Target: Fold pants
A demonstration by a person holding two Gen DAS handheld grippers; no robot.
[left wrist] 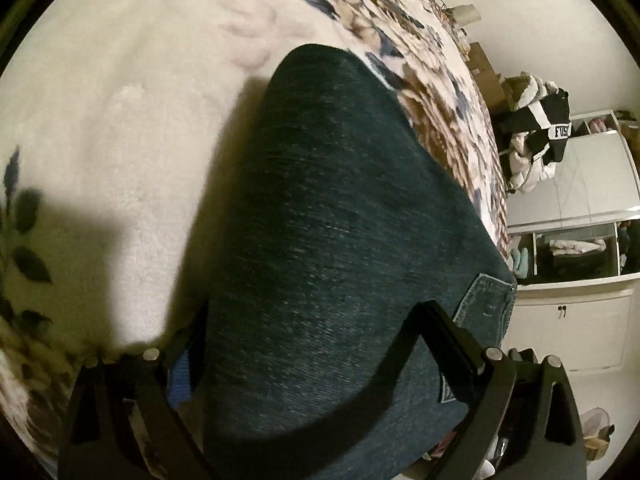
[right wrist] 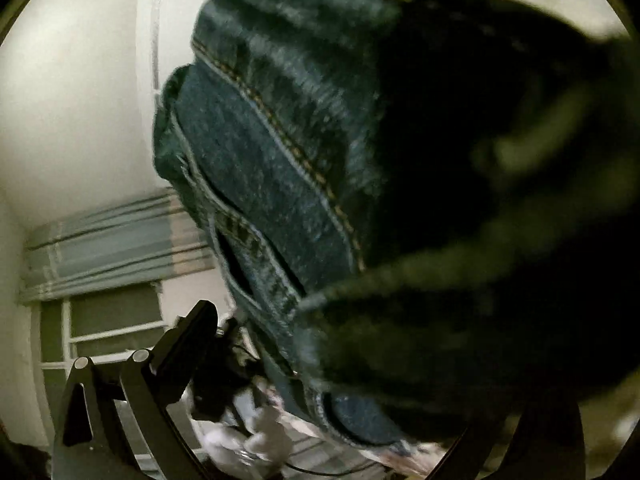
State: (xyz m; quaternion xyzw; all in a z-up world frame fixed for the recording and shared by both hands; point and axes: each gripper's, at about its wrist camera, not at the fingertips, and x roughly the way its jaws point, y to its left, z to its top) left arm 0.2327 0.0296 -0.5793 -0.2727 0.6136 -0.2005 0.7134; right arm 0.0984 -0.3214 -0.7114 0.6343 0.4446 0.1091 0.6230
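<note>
Two grippers in play, both right up against the same pair of dark blue jeans point(left wrist: 332, 240). From the left wrist view, the denim lies spread over a cream blanket point(left wrist: 120, 120) with a blue-and-brown flower print, and a stitched back pocket point(left wrist: 486, 308) shows near the bed's right edge. The left gripper point(left wrist: 312, 344) has its two black fingers standing wide on either side of the fabric — the right finger point(left wrist: 448, 336) lies on top of the denim, the left one point(left wrist: 180, 360) sits at the cloth's edge by a bit of blue padding. Whether the pads are actually pinching anything, I can't tell; the jeans bulge up between them and hide the contact.

Right wrist view is blurry. The right gripper point(right wrist: 360, 360) has its jaws spread fully, with no pad pressing on cloth. Its left finger point(right wrist: 188, 340) stands clear of the jeans point(right wrist: 280, 140), which hang close in front of the lens — orange-stitched seams and a belt loop point(right wrist: 248, 240) visible. The other finger is lost in dark blur. A window point(right wrist: 112, 320) with a striped valance sits behind.
</note>
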